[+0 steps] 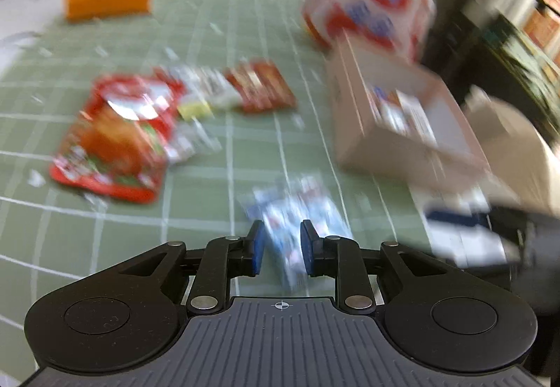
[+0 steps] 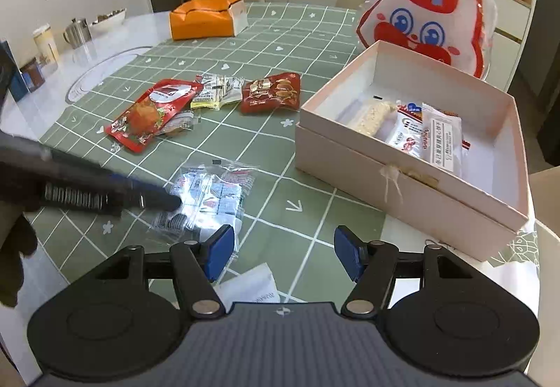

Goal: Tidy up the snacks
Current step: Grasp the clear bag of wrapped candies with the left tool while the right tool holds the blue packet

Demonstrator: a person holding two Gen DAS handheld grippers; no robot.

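Note:
The left wrist view is blurred by motion. My left gripper (image 1: 280, 248) is shut on a clear blue-and-white snack packet (image 1: 297, 222), which also shows in the right wrist view (image 2: 206, 198) low over the green checked tablecloth (image 2: 273, 36). My right gripper (image 2: 281, 255) is open and empty above the cloth, to the right of that packet. An open pink-white box (image 2: 402, 177) at the right holds several wrapped snacks (image 2: 413, 131). A red snack bag (image 2: 150, 113), a dark red packet (image 2: 271, 92) and small pale packets (image 2: 217, 91) lie mid-table.
A rabbit-face bag (image 2: 427, 8) stands behind the box. An orange box (image 2: 206, 19) sits at the far side. A metal jug (image 2: 78, 31), cups and a bowl stand at the left on the white tabletop. Chairs ring the table. A paper slip (image 2: 252, 287) lies near my right gripper.

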